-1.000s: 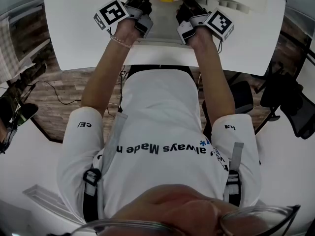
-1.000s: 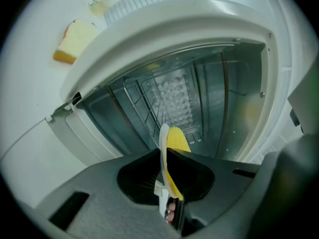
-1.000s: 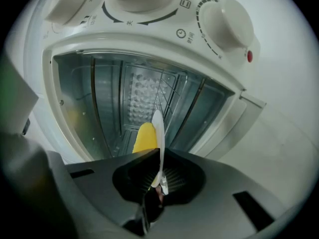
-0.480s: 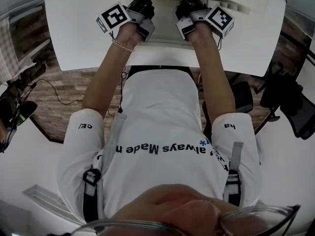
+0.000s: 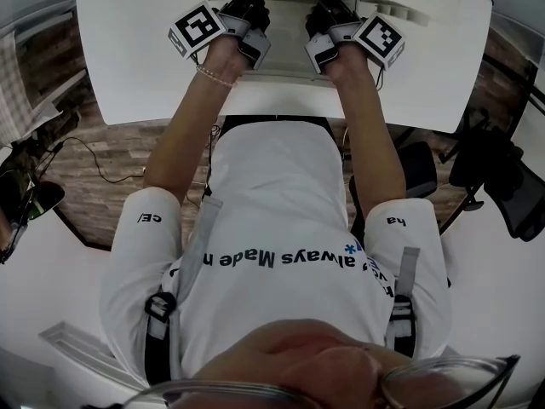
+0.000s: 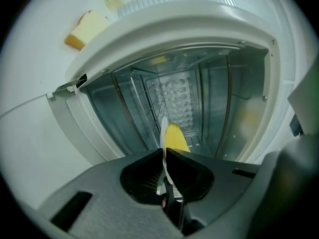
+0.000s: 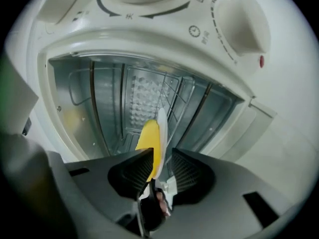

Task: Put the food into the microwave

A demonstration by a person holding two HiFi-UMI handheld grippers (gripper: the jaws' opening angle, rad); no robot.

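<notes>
currently both grippers reach into the open front of the white microwave [image 6: 189,14], which stands at the far edge of the white counter [image 5: 128,58]. the left gripper [image 6: 164,151] has its jaws clenched on the rim of a thin white plate [image 6: 163,128], seen edge-on. the right gripper [image 7: 160,156] grasps the opposite rim of the same plate, its jaws set close either side of the edge. yellow food [image 6: 174,138] lies on the plate, which sits between the two grippers, level with the cavity mouth and off the cavity floor. the cavity is bare metal with a perforated back wall [image 7: 142,96]. a round dial [image 7: 241,26] sits on the control panel. a pale wedge with an orange end [image 6: 87,29] lies on the counter beside the microwave, towards the far left corner.
</notes>
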